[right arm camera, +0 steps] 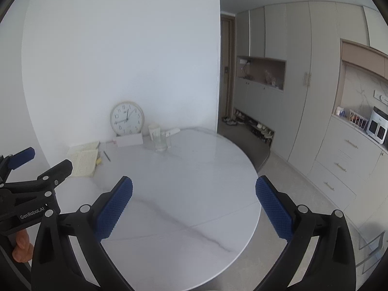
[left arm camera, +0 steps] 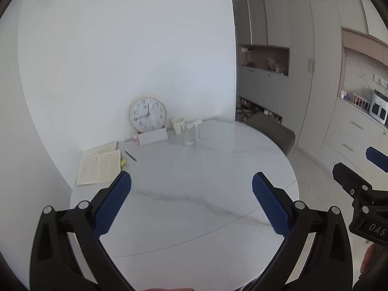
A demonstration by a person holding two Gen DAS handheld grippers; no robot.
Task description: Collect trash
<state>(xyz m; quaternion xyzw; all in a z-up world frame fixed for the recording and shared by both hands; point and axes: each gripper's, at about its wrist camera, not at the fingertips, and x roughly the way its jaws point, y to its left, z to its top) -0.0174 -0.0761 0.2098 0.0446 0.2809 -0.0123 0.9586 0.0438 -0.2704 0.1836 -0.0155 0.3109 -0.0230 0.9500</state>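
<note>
White marble table (left arm camera: 194,206) is seen below both grippers. Left gripper (left arm camera: 191,186) and right gripper (right arm camera: 194,191) are held above it with jaws spread wide, nothing between the blue pads (left arm camera: 114,206). Small yellow scrap (left arm camera: 123,162), the likely trash, is noted at 11 o'clock, just beside an open notebook (left arm camera: 99,167) and near a pen (left arm camera: 130,156). Clock (left arm camera: 148,113), white box (left arm camera: 152,137), cup (left arm camera: 178,125) and glass jar (left arm camera: 189,135) are recorded at 12 o'clock by the wall.
</note>
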